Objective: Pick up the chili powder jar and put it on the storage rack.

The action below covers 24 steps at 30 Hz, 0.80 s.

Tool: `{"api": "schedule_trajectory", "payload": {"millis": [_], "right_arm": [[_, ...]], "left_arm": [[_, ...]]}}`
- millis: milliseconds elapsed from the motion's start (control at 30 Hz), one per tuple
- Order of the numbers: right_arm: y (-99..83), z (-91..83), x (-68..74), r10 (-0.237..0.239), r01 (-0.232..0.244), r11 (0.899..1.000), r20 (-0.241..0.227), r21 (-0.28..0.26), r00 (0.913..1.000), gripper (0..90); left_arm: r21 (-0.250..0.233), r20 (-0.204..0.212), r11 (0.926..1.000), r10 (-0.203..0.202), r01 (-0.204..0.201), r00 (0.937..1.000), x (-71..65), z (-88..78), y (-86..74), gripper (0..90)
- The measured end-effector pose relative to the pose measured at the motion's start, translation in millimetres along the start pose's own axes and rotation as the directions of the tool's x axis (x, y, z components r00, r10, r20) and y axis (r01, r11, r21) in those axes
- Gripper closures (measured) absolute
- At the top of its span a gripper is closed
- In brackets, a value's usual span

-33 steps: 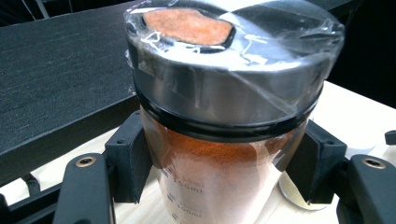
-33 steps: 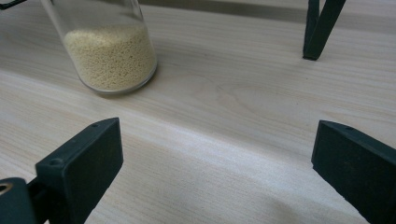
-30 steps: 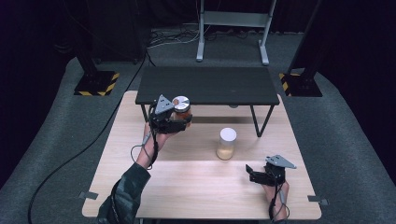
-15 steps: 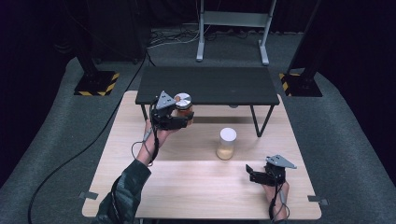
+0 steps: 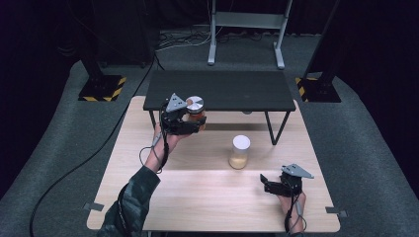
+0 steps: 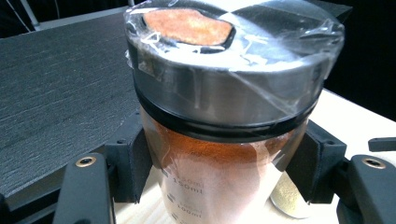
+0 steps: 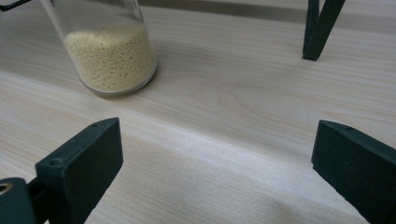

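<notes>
A glass jar of orange-red powder [image 5: 196, 114] with a silver lid wrapped in clear film [image 6: 233, 56] hangs in the air by the front left edge of the black shelf [image 5: 217, 90]. My left gripper [image 5: 190, 123] is shut on its glass body, one pad on each side [image 6: 133, 163]. A second jar [image 5: 239, 152], white-lidded and part full of pale yellow grains [image 7: 112, 58], stands upright on the wooden table [image 5: 197, 192]. My right gripper [image 5: 269, 185] rests low near the table's front right, open, with bare wood between its jaws [image 7: 215, 154].
The black shelf stands on thin black legs [image 5: 275, 129] across the back of the table; one leg foot [image 7: 314, 32] is ahead of the right gripper. A cable [image 5: 148, 158] trails from the left gripper. Dark carpet and stand bases surround the table.
The left gripper has carried the orange-powder jar a little up and back toward the black shelf. The right gripper and the yellow-grain jar have not moved.
</notes>
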State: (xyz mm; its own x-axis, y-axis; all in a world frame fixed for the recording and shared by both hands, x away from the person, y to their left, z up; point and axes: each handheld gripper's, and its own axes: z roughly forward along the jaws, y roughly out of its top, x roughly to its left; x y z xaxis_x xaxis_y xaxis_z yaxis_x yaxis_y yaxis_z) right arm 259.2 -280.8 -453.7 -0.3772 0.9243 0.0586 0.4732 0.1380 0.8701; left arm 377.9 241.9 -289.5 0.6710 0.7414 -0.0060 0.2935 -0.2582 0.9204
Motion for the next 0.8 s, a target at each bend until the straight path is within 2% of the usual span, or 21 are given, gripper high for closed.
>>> {"api": "schedule_trajectory", "payload": {"millis": [633,800], "right_arm": [[0.6,0.3,-0.5,0.001,-0.001,1.0,-0.003,0.004,1.0,0.8],[0.7,0.3,-0.7,0.002,-0.002,1.0,-0.004,0.004,1.0,0.8]], "left_arm": [[0.001,0.023,0.9999,0.011,-0.011,0.9997,0.0,1.4,13.7,31.8],[0.001,0.028,1.0,0.001,-0.001,0.9996,1.6,3.3,16.6,31.8]]}}
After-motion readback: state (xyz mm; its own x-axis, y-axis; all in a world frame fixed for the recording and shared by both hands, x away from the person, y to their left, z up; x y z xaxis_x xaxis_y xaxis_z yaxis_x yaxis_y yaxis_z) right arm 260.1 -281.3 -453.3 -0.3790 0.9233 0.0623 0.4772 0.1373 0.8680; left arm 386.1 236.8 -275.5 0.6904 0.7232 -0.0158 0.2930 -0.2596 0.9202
